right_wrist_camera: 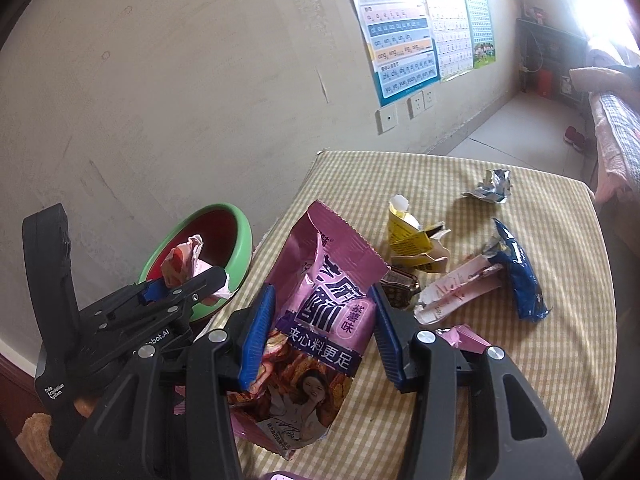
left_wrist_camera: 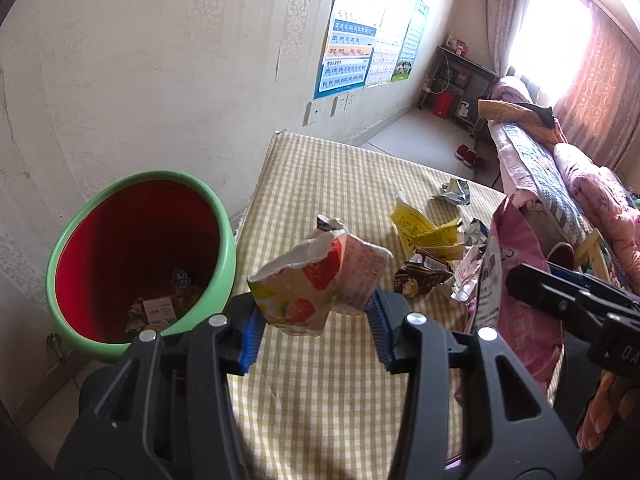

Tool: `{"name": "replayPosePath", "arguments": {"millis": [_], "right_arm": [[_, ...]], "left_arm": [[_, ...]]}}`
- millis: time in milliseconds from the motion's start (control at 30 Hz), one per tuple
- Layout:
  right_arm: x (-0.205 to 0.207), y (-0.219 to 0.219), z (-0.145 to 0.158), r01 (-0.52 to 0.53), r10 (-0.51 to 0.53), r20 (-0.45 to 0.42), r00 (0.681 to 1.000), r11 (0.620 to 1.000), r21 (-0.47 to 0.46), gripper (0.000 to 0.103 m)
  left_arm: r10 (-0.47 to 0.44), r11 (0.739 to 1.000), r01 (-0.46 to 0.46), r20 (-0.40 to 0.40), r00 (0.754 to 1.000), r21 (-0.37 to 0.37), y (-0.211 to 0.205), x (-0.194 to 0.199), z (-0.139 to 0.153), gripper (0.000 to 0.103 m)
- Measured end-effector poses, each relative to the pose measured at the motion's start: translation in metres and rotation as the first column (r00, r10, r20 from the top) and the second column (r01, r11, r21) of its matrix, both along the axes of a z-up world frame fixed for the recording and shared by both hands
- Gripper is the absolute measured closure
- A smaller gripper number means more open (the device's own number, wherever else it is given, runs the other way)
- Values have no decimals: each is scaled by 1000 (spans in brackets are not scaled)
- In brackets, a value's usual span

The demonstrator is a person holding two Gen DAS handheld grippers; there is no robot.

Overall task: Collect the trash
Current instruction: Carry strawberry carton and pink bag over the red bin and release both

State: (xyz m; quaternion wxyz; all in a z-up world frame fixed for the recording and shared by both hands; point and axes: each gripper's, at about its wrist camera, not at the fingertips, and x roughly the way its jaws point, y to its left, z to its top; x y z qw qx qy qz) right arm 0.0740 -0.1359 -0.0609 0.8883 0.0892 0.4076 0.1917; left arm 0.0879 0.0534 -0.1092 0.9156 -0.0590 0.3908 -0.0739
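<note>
woven checked cloth (left_wrist_camera: pixel 320 380) over the worktop, matt and slightly coarse. glossy plastic bin (left_wrist_camera: pixel 224 256), green outside, red within. torn strawberry carton (left_wrist_camera: pixel 316 284) of thin printed card, ragged white edge. shiny purple film snack bag (right_wrist_camera: pixel 320 308), creased. ribbed blue rubbery pads on matt black plastic fingers (right_wrist_camera: pixel 256 332), bright metal screws. crinkled silver foil wrapper (right_wrist_camera: pixel 490 188). matt, scuffed wall (right_wrist_camera: pixel 180 100).

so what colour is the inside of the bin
Red inside, green rim; clearest in the left wrist view.

"夹心料更足" and "紫薯味" — pink snack bag (right_wrist_camera: pixel 320 320); "Data Acquisition System" — left tool (right_wrist_camera: pixel 52 394)
</note>
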Motion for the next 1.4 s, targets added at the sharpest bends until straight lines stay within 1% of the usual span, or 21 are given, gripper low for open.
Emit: {"name": "replayPosePath", "arguments": {"millis": [667,800,1100,1400], "right_arm": [[17,56,12,-111,112,30,993,993,-32,56],[20,65,10,-128,129,25,991,991,-37,56],[30,83,1,-162,163,3,987,986,-49,56],[49,125,-4,-234,235,0,972,971,-54,56]], "left_arm": [[87,994,-87,0,996,-59,43,0,-3,60],[103,993,-102,1,995,-67,49,0,-1,60],[160,987,-159,23,987,-39,73,-2,4,60],[245,969,-246,26,969,12,121,-2,6,60]]}}
